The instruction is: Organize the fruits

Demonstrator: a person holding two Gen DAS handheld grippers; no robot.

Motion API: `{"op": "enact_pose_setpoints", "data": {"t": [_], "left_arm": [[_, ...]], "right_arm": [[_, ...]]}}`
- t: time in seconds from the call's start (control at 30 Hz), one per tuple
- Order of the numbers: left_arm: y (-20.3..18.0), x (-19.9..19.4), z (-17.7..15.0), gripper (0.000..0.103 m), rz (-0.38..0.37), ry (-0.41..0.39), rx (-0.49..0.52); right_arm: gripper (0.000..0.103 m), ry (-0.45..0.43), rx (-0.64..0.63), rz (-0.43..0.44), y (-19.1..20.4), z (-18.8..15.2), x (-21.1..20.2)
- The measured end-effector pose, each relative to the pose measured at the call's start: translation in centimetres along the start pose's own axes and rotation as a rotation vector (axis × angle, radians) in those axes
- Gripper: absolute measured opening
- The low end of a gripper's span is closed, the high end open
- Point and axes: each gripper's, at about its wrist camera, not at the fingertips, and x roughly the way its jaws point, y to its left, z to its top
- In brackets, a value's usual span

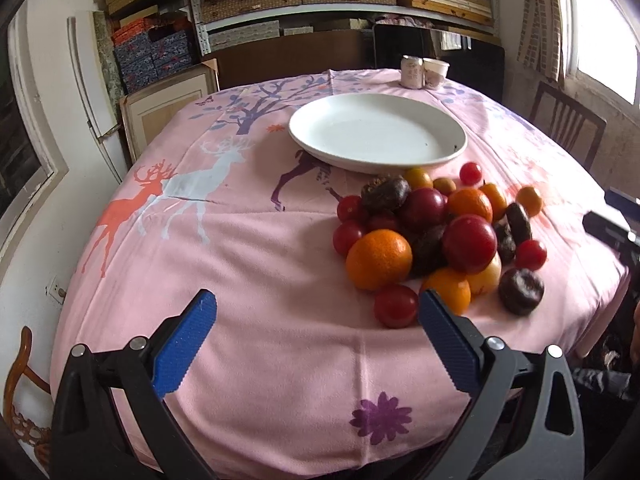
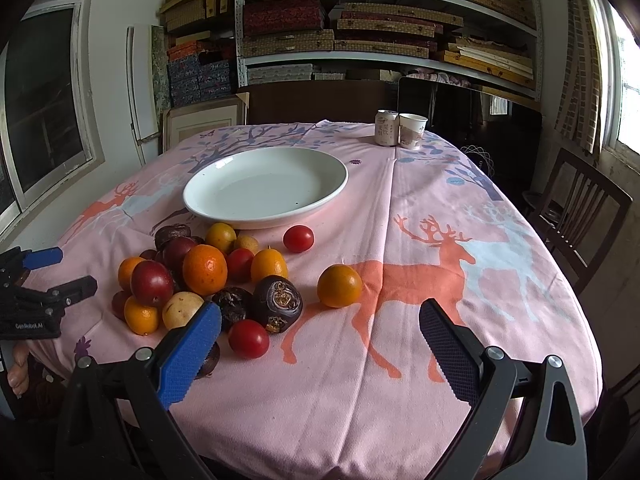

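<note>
On the table: one white plate (image 2: 265,188), one can (image 2: 386,128), one paper cup (image 2: 413,131), about five oranges (image 2: 205,269), roughly six small red tomatoes (image 2: 298,238), two red plums (image 2: 152,283), and several dark wrinkled fruits (image 2: 277,303), number unclear.

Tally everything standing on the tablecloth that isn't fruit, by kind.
plate: 1
can: 1
paper cup: 1
Total: 3
</note>
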Motion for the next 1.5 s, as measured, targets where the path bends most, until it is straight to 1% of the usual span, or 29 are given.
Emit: {"op": "enact_pose_setpoints", "data": {"t": [0.07, 0.13, 0.23, 0.3, 0.33, 0.37, 0.43, 0.5, 0.53, 0.57, 0.6, 0.67, 0.77, 0.9, 1.03, 1.07, 1.13, 1.2, 1.27, 1.3, 1.33, 1.37, 1.43, 1.47, 1.5], "left_arm": [[-0.4, 0.6, -0.9, 0.099, 0.009, 0.011, 0.044], [-0.5, 1.1, -1.4, 0.099, -0.007, 0.013, 0.065], [-1.2, 1.4, -1.6, 0.098, -0.035, -0.023, 0.099], [-2.1, 1.7, -1.6, 0.093, -0.039, -0.046, 0.144], [-2.5, 2.0, -1.6, 0.08, -0.049, -0.047, 0.165], [-2.8, 2.4, -1.6, 0.071, -0.058, -0.04, 0.179], [-3.0, 3.1, -1.5, 0.07, -0.078, -0.036, 0.178], [-2.9, 3.4, -1.4, 0.06, -0.128, -0.03, 0.168], [-2.9, 3.4, -1.5, 0.051, -0.158, -0.036, 0.167], [-3.0, 3.4, -1.6, 0.045, -0.176, -0.038, 0.172], [-3.2, 3.4, -1.7, 0.042, -0.187, -0.044, 0.182], [-3.7, 3.4, -2.0, 0.029, -0.196, -0.061, 0.209], [-4.0, 3.3, -2.3, 0.029, -0.192, -0.078, 0.22], [-3.3, 2.4, -2.3, 0.029, -0.22, -0.073, 0.185], [-2.3, 0.9, -2.3, 0.029, -0.221, -0.095, 0.16], [-2.1, 0.6, -2.3, 0.029, -0.223, -0.101, 0.153], [-1.9, -0.1, -2.3, 0.029, -0.222, -0.11, 0.147], [-1.7, -0.5, -2.3, 0.029, -0.215, -0.116, 0.143], [-1.5, -0.5, -2.3, 0.029, -0.209, -0.114, 0.138], [-1.4, -0.5, -2.3, 0.029, -0.207, -0.111, 0.134], [-1.4, -0.4, -2.3, 0.029, -0.208, -0.106, 0.129], [-1.3, -0.3, -2.3, 0.029, -0.21, -0.1, 0.125], [-1.1, -0.1, -2.3, 0.029, -0.205, -0.095, 0.122], [-1.0, 0.0, -2.3, 0.029, -0.202, -0.095, 0.121], [-0.9, 0.0, -2.3, 0.029, -0.203, -0.095, 0.118]], "right_arm": [[0.099, 0.004, 0.006, 0.001, -0.1, -0.3, 0.1], [0.099, 0.015, 0.012, 0.006, -0.1, -0.5, 0.4], [0.099, 0.027, 0.014, 0.01, -0.3, -0.9, 0.6], [0.099, 0.025, 0.01, 0.006, -0.3, -1.0, 0.6], [0.099, 0.023, 0.011, 0.002, -0.4, -1.1, 0.5], [0.099, 0.023, 0.014, -0.001, -0.6, -1.1, 0.5], [0.099, 0.024, 0.027, -0.008, -1.1, -1.1, 0.5], [0.099, 0.026, 0.042, -0.015, -1.7, -1.2, 0.6], [0.099, 0.029, 0.048, -0.017, -2.0, -1.3, 0.7], [0.099, 0.033, 0.053, -0.019, -2.2, -1.3, 0.8], [0.099, 0.038, 0.058, -0.018, -2.3, -1.4, 0.9], [0.099, 0.05, 0.063, -0.014, -2.4, -1.5, 1.4], [0.099, 0.063, 0.053, -0.003, -2.2, -1.6, 1.8], [0.099, 0.072, 0.017, 0.011, -1.7, -1.7, 2.0], [0.099, 0.096, 0.007, 0.082, -1.3, -1.8, 2.7], [0.098, 0.108, 0.0, 0.1, -1.0, -1.8, 3.1], [0.084, 0.141, -0.022, 0.149, -0.3, -1.9, 4.0], [0.079, 0.165, -0.024, 0.184, 0.3, -1.9, 5.0], [0.078, 0.179, -0.022, 0.22, 1.0, -1.9, 5.4], [0.072, 0.184, -0.032, 0.236, 1.4, -1.8, 5.5], [0.063, 0.188, -0.039, 0.25, 1.8, -1.7, 5.6], [0.058, 0.196, -0.042, 0.264, 2.1, -1.7, 5.7], [0.041, 0.226, -0.044, 0.289, 2.4, -1.7, 6.1], [0.037, 0.235, -0.035, 0.305, 2.4, -1.7, 6.2], [0.035, 0.238, -0.026, 0.318, 2.3, -1.7, 6.3]]}}
